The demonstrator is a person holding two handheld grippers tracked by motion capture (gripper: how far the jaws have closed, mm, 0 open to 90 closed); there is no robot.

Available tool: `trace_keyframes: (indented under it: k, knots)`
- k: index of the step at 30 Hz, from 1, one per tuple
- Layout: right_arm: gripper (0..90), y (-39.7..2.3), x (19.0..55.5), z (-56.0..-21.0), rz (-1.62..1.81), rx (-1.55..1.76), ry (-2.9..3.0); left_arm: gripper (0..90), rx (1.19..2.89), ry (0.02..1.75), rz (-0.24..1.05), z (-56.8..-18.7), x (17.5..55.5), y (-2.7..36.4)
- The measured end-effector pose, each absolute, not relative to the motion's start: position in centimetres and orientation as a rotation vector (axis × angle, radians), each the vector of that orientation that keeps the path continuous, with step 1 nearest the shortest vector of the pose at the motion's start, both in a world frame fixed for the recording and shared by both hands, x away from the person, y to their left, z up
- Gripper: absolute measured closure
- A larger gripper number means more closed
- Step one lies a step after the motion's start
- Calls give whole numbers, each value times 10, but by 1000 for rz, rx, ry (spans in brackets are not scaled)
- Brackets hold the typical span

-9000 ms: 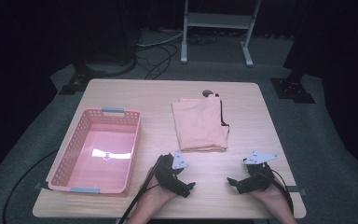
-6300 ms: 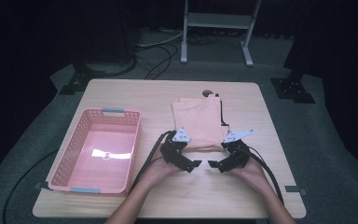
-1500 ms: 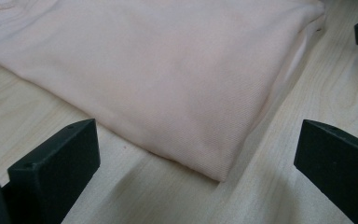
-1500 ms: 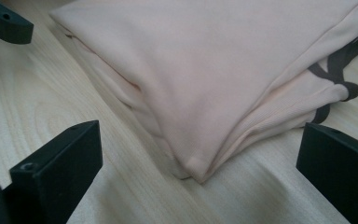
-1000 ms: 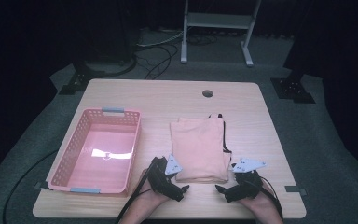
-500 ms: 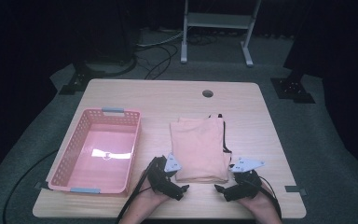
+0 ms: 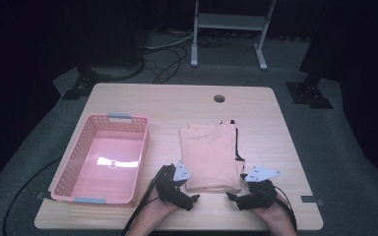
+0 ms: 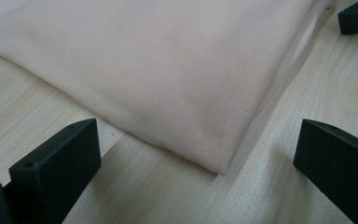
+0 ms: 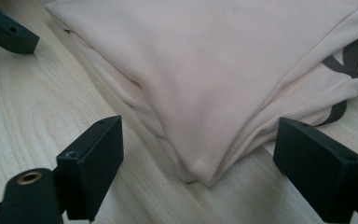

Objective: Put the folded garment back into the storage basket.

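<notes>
The folded shirt (image 7: 211, 157) lies on the counter (image 7: 285, 147), a pink basket (image 7: 103, 157) well left. Both grippers (image 7: 193, 199) (image 7: 230, 196) sit spread at its near corners, touching nothing; the right's fingers have just been closing.

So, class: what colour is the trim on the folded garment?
Dark brown or black trim, on the pale peach garment; clearest in the right gripper view.

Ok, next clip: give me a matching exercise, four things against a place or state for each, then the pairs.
1. folded peach cloth garment
2. pink plastic mesh basket
3. round hole in the wooden table
4. left hand-held gripper

A. far side of the table
B. jaws apart at a cloth corner
C. left part of the table
D. between both hands

Pairs: 1-D, 2-C, 3-A, 4-B
</notes>
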State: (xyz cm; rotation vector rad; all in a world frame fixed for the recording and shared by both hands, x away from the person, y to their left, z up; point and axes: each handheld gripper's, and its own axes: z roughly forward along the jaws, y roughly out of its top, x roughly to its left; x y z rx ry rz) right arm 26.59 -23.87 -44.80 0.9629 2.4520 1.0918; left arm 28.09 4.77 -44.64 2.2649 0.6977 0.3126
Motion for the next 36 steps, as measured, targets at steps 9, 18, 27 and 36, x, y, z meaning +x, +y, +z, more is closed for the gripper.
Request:
trace_keyframes:
  k: [9,18,27,36]
  knots:
    - [283,-239,265,-447,1112,954,2440,2,2265,698,313,-446,281,48]
    - [453,-241,263,-447,1129,958,2419,1,2268,691,311,-446,281,48]
    - [616,-240,262,-446,1143,941,2418,1,2266,688,308,-447,281,46]
    - [762,-240,261,-446,1145,942,2411,1,2266,696,312,-446,281,45]
